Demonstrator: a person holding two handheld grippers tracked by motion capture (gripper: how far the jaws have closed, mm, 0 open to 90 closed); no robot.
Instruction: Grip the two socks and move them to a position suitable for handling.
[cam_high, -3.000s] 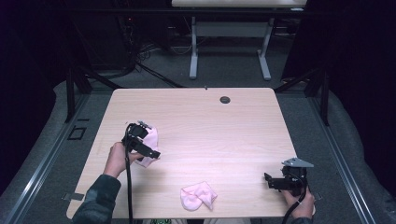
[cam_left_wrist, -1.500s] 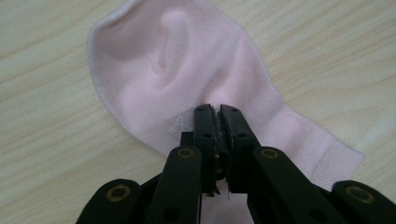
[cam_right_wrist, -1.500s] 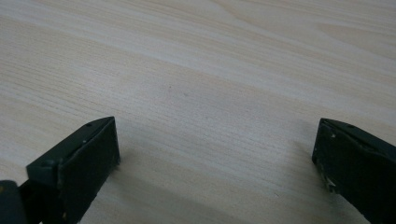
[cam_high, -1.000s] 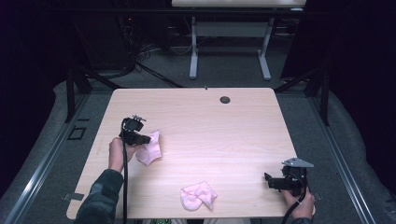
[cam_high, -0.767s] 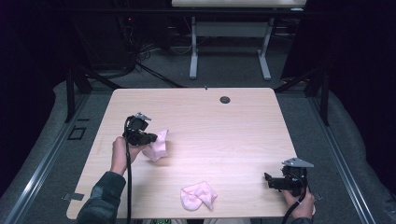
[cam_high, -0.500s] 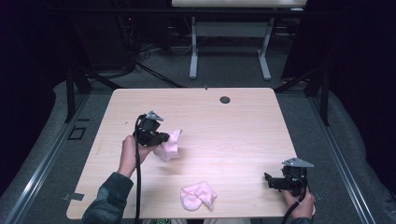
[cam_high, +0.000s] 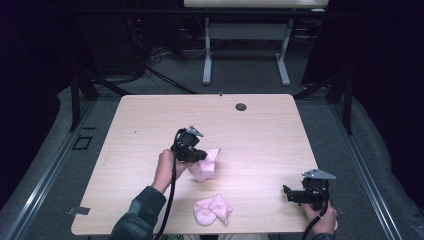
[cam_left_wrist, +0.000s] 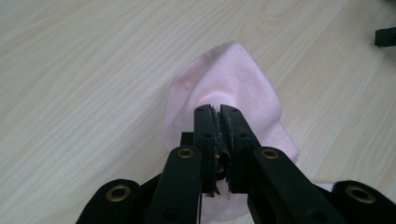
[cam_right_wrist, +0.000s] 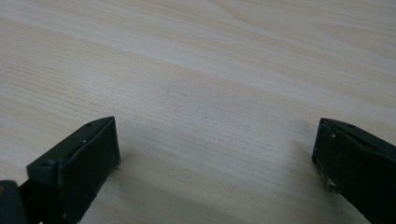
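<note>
My left hand-held gripper (cam_high: 200, 156) is clamped on a thin fold of the pink sock (cam_high: 206, 165) at centre frame, trailing on the desk (cam_high: 260, 135). It could slip free. My right hand-held gripper (cam_high: 291, 194), lower right, gapes empty.

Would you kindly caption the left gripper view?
Left gripper shut on a pink sock over the wooden table.

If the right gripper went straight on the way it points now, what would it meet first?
Probably nothing soon. The right gripper points left along the front of the table, fingers wide open over bare wood. The loose pink sock lies farther that way, though perhaps slightly off its line; depth is unclear.
</note>
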